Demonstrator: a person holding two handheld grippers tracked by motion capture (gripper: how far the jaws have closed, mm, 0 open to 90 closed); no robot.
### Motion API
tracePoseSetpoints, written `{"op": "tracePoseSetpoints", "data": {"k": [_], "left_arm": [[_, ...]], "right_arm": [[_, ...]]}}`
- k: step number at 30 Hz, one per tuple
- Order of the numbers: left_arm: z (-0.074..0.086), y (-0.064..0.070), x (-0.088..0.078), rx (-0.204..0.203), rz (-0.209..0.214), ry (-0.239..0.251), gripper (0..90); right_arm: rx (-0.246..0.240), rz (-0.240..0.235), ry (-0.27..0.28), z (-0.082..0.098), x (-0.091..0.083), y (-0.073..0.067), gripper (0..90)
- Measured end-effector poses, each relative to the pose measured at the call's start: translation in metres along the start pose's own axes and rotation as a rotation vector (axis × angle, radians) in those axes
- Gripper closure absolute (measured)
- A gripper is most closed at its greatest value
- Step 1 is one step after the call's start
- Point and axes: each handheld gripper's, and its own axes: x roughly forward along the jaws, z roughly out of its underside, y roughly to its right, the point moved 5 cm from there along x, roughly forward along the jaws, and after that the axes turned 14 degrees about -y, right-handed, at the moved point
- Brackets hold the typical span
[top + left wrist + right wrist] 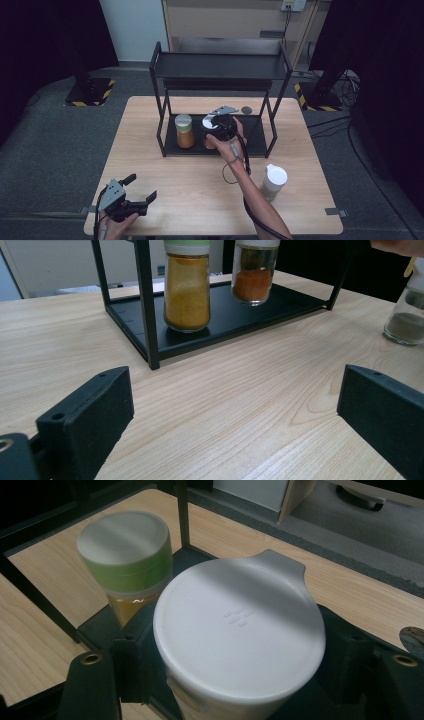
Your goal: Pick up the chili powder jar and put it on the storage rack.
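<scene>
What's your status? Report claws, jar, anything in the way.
Right claw shut on white-lidded jar at rack lower shelf. Left claw open, idle on table. Green-lidded jar close beside.

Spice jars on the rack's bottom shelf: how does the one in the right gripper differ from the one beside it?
The white-lidded jar holds orange-red powder, filled about halfway; the green-lidded jar holds yellow powder, nearly full. The right gripper is shut on the white-lidded jar, whose base looks just off the bottom shelf; the green-lidded jar stands free on it. Both are upright clear glass.

Your right gripper (pixel 240 690) clamps the white-lidded jar (pixel 239 625) — green-lidded jar (pixel 125 545) just beside it, on the black rack's shelf (pixel 97 625).
</scene>
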Motion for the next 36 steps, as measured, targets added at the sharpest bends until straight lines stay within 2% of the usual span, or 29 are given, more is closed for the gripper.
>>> {"op": "tracePoseSetpoints", "data": {"k": [11,20,36], "left_arm": [[0.0,-0.001,0.0,-0.003,0.0,0.002,0.2],[0.001,-0.001,-0.001,-0.004,-0.001,0.003,0.2],[0.001,-0.001,-0.001,-0.004,-0.003,0.002,0.2]], "right_arm": [[-0.012,0.007,-0.017,-0.005,0.016,0.005,31.5],[-0.018,0.019,-0.038,-0.002,0.026,0.006,31.5],[0.013,-0.015,-0.026,0.001,0.032,0.016,31.5]]}}
